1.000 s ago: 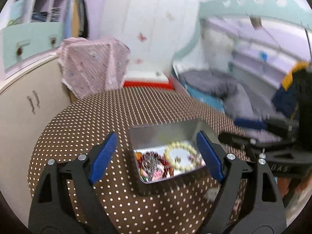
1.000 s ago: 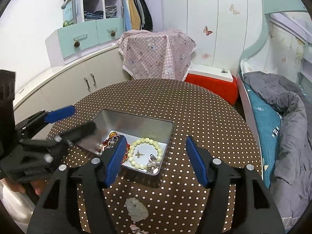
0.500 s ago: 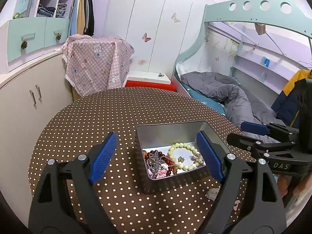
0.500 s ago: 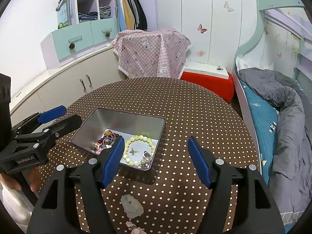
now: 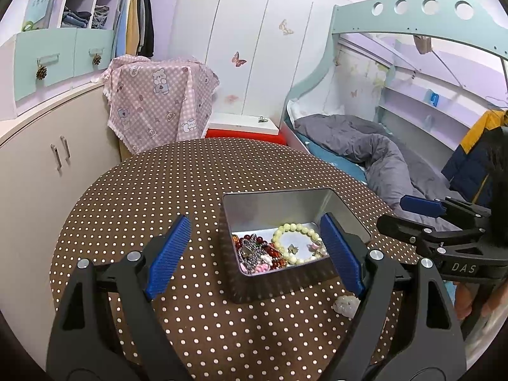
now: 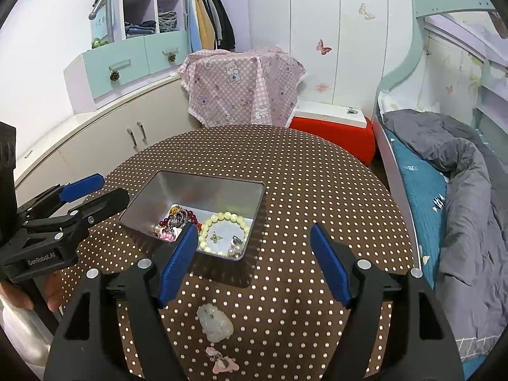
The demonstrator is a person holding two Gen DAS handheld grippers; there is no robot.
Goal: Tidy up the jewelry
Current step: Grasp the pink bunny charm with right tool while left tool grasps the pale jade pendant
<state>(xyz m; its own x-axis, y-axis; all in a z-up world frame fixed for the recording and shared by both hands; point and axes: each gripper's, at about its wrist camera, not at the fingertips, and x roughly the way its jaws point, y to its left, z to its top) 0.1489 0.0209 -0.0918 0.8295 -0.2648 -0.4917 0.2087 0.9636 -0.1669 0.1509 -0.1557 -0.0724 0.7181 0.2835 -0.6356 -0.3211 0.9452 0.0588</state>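
An open metal tin (image 5: 317, 200) (image 6: 203, 187) sits on the round dotted table and holds a pale bead bracelet (image 5: 295, 231) (image 6: 223, 219), red beads (image 5: 254, 244) (image 6: 184, 214) and small charms. A pale stone pendant (image 6: 214, 322) (image 5: 346, 306) and a pink charm (image 6: 222, 362) lie on the cloth in front of the tin. My left gripper (image 5: 257, 254) is open, hovering just before the tin, nothing between its fingers. My right gripper (image 6: 254, 263) hovers above the pendant; its jaws are opening and hold nothing.
The brown dotted tablecloth (image 6: 285, 165) covers the table. A cream cabinet (image 5: 38, 165) stands at the left, a pink checked cloth (image 6: 244, 85) over something behind the table, a red box (image 6: 336, 133) beyond it, and a bed with grey bedding (image 6: 460, 171) to the right.
The right gripper's jaws have spread wider and its view has drawn back slightly, showing the pink charm. The left view shifted a little and lost its blur; the tin and jewelry stayed put.
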